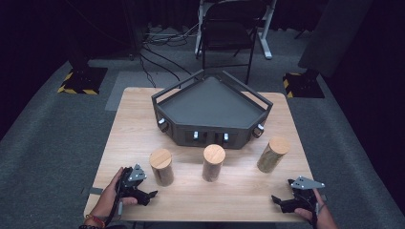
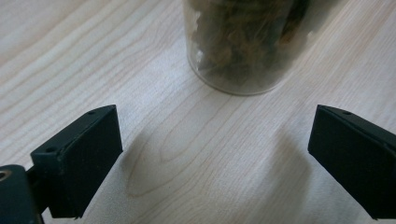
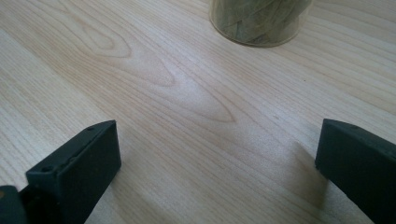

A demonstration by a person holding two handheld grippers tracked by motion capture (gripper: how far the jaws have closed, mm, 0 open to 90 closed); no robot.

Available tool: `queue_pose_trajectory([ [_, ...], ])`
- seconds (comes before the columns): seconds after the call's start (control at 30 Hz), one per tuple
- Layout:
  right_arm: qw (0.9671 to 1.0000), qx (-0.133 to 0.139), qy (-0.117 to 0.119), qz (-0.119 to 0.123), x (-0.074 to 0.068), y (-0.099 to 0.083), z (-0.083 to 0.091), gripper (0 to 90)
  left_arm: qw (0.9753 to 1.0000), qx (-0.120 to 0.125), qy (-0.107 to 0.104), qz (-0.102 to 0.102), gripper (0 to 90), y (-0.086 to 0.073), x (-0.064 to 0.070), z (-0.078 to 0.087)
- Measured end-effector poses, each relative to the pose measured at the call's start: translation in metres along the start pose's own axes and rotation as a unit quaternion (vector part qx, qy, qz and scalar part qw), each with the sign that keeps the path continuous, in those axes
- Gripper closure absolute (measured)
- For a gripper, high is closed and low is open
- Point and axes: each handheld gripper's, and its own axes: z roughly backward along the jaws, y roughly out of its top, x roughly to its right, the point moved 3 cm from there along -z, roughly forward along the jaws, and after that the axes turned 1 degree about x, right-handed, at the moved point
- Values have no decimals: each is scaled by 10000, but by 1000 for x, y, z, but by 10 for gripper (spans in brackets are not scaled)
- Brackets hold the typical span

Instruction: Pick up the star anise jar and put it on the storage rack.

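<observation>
Approach step judged: left gripper (image 1: pixel 152 194) fingers wide, aimed at left jar (image 1: pixel 161 166); right gripper (image 1: pixel 276 199) fingers wide, nothing held. Advance, then closure needed.

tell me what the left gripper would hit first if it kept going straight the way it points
Most likely the left jar: in the left gripper view it stands ahead between the open jaws of the left gripper, slightly right of centre, with bare table before it. How far off is unclear.

I saw a grey carpet (image 1: pixel 43 138) under the wooden bench (image 1: pixel 138 119), a black chair (image 1: pixel 228 28) behind it, cables (image 1: pixel 160 40) trailing, and dark surroundings.
</observation>
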Motion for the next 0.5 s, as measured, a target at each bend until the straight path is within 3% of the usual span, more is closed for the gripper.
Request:
queue_pose_trajectory([
  [0.33, 10000, -1, 1, 2, 0, 0, 0, 0, 9993, 332, 194, -2, 20, 13, 6, 19],
  [0.5, 10000, 0, 0, 0, 0, 0, 0, 0, 9991, 284, 281, -140, 20, 18, 9, 24],
])
